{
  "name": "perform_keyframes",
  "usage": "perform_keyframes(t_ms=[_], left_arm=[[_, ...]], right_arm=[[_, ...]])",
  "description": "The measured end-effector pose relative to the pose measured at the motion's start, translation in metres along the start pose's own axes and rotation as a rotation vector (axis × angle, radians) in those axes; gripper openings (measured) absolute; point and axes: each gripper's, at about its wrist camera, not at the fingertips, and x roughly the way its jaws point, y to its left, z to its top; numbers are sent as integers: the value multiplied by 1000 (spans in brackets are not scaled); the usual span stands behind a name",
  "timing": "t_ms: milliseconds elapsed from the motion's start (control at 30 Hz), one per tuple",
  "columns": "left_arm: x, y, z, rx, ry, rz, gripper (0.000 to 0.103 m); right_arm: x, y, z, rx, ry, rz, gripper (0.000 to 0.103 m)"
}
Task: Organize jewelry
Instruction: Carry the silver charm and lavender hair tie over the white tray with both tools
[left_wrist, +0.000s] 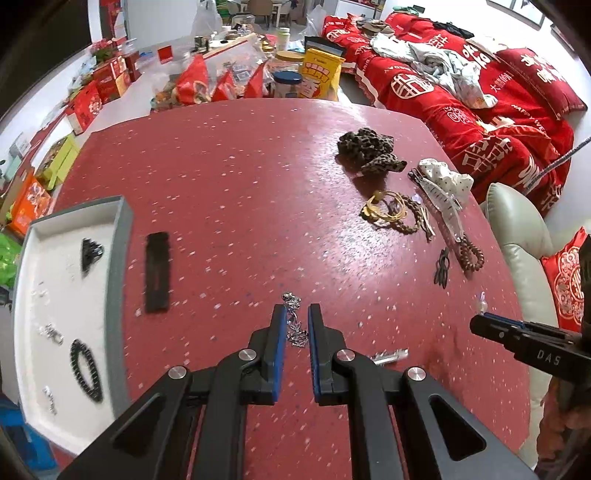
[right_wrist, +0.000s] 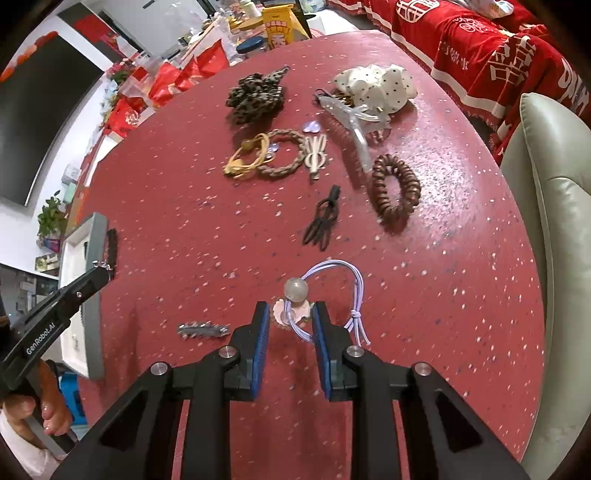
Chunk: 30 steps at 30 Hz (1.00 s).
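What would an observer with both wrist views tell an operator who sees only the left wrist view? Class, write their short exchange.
Operator: What is at the tip of the right gripper? I see only a pale blur.
Observer: It is shut on a lavender hair tie with a clear bead.
Operator: What lies half hidden behind the left gripper?
Observer: A silver hair clip, lying flat on the table, with nothing touching it.
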Motion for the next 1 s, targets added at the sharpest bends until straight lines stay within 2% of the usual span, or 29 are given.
perform_keyframes(t_ms=[567,1000], left_arm=[[-61,55,-42,-75,15,26,13],[-92,131,-66,-207,-21,97,13]], right_arm=[[-28,77,-12,-76,24,49,25],[-24,174,-11,-227,49,116,25]])
